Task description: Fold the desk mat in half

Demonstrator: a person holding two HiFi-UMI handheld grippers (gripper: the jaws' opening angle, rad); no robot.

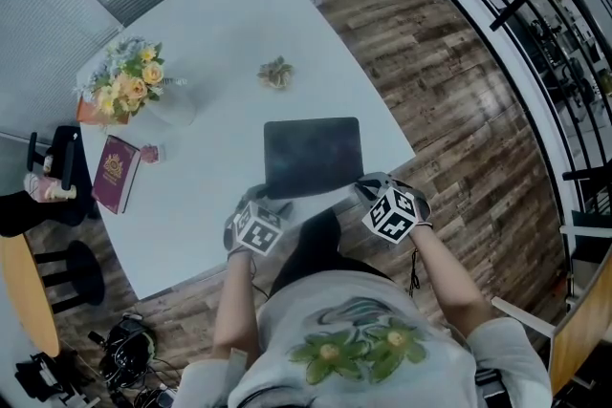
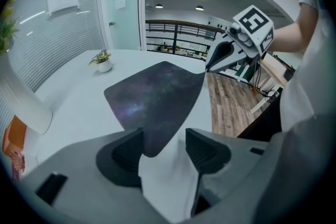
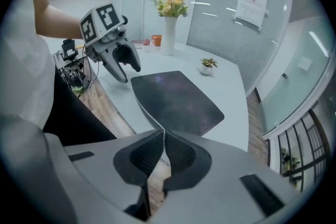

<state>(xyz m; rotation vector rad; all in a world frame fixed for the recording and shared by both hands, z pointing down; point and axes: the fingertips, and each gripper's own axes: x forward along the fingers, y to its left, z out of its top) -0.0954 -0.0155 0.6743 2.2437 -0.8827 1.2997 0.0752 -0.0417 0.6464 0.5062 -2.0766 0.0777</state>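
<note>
A dark desk mat lies flat near the front edge of the white table. My left gripper is at its near left corner. In the left gripper view the jaws stand open, and that corner of the mat lies between them, close to the left pad. My right gripper is at the near right corner. In the right gripper view its jaws are shut on the thin edge of the mat, which is lifted a little there. Each gripper shows in the other's view: the right gripper and the left gripper.
A vase of yellow flowers and a red booklet are at the table's left. A small potted plant stands beyond the mat. The table's front edge runs just below the grippers, with wooden floor to the right.
</note>
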